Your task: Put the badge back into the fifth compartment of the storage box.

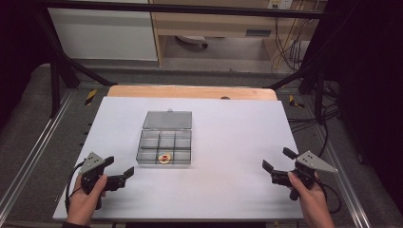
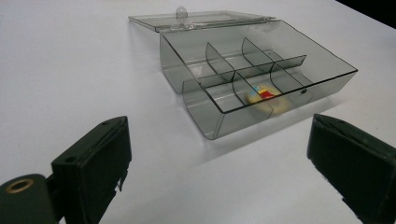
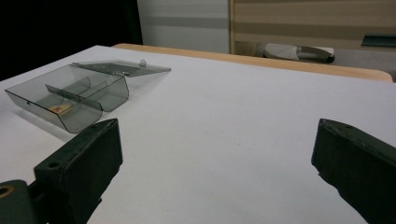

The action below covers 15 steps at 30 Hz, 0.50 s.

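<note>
A clear grey compartment box lies open in the middle of the white table sheet, its lid folded flat behind it. A small round yellow piece with red and blue marks sits in the near middle compartment. My left gripper is open, near the box's front left, holding nothing. My right gripper is open at the table's right front, far from the box, with nothing between its jaws.
A wooden table edge runs behind the white sheet. Black frame struts stand at both sides. Cables hang at the back right, and a wooden cabinet stands behind.
</note>
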Available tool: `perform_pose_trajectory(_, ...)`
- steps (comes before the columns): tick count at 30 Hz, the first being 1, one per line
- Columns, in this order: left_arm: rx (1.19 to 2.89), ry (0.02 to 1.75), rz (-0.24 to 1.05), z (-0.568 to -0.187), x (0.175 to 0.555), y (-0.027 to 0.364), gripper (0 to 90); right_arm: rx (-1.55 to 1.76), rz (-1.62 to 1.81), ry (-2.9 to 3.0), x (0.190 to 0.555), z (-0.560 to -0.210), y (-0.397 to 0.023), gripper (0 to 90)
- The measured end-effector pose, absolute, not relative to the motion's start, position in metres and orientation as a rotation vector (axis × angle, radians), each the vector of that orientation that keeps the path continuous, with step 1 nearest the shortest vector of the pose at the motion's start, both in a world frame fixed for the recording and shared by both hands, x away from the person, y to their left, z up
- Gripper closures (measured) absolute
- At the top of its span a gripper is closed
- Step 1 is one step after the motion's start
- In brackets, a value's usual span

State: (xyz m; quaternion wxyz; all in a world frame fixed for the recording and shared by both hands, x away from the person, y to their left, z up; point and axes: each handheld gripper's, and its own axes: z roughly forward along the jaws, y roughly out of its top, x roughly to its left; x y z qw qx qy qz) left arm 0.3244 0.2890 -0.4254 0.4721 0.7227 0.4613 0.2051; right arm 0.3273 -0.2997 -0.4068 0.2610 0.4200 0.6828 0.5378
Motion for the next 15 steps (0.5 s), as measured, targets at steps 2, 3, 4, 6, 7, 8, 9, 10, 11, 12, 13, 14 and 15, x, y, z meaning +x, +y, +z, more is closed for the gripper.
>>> perform_pose_trajectory(2,1.770,1.129,0.504,-0.425,0.324,0.289,6.7,1.147,1.453,1.860,0.328,-0.409,-0.298,2.5)
perform_pose_trajectory(3,1.770,1.129,0.504,-0.425,0.324,0.289,6.7,1.147,1.456,1.863,0.328,-0.411,-0.298,2.5)
perform_pose_trajectory(4,1.770,1.129,0.504,-0.425,0.324,0.289,6.7,1.151,1.460,1.867,0.328,-0.412,-0.297,2.5)
perform_pose_trajectory(6,1.769,1.129,0.503,-0.425,0.324,0.289,6.7,1.157,1.463,1.875,0.328,-0.414,-0.297,2.5)
perform_pose_trajectory(7,1.770,1.128,0.503,-0.425,0.324,0.289,6.7,1.157,1.462,1.879,0.328,-0.416,-0.296,2.5)
perform_pose_trajectory(8,1.770,1.128,0.503,-0.425,0.324,0.289,6.7,1.160,1.461,1.883,0.329,-0.417,-0.295,2.5)
perform_pose_trajectory(9,1.769,1.128,0.503,-0.425,0.324,0.289,6.7,1.162,1.459,1.890,0.329,-0.419,-0.295,2.5)
perform_pose_trajectory(10,1.768,1.127,0.503,-0.425,0.324,0.289,6.7,1.164,1.455,1.897,0.329,-0.420,-0.294,2.5)
perform_pose_trajectory(11,1.768,1.127,0.503,-0.425,0.324,0.289,6.7,1.170,1.454,1.902,0.329,-0.421,-0.293,2.5)
perform_pose_trajectory(12,1.768,1.127,0.503,-0.425,0.324,0.289,6.7,1.166,1.450,1.908,0.330,-0.423,-0.293,2.5)
perform_pose_trajectory(13,1.769,1.127,0.503,-0.425,0.324,0.289,6.7,1.167,1.447,1.911,0.330,-0.424,-0.292,2.5)
perform_pose_trajectory(14,1.771,1.126,0.504,-0.425,0.324,0.289,6.7,1.169,1.444,1.919,0.330,-0.426,-0.291,2.5)
perform_pose_trajectory(15,1.770,1.126,0.503,-0.425,0.324,0.288,6.7,1.170,1.441,1.926,0.331,-0.427,-0.290,2.5)
